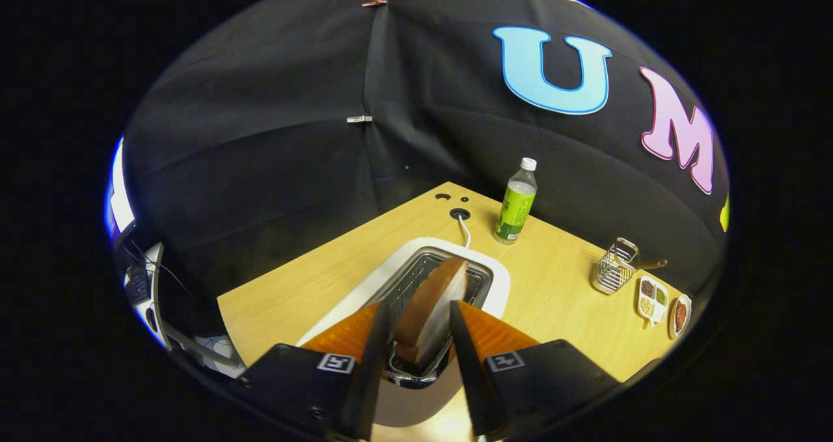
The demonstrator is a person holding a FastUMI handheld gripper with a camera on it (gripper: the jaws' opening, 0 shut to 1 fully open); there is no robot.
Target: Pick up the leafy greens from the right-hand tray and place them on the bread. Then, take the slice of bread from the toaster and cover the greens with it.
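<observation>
A slice of bread (435,308) with a brown crust and pale face stands on edge between my two fingers, over the slot of the white toaster (501,279). My gripper (416,312) is shut on the slice, one finger pressing on each flat side. The toaster's metal slot rim (416,269) shows directly under and behind the slice. A white cord (465,230) runs from the toaster's far end to a hole in the wooden table (293,299).
A green-labelled bottle (516,201) stands beyond the toaster, to the right. Further right are a wire holder (615,274), a small divided dish (653,299) and a little plate (680,316). The table's left edge drops off near a chair (156,299).
</observation>
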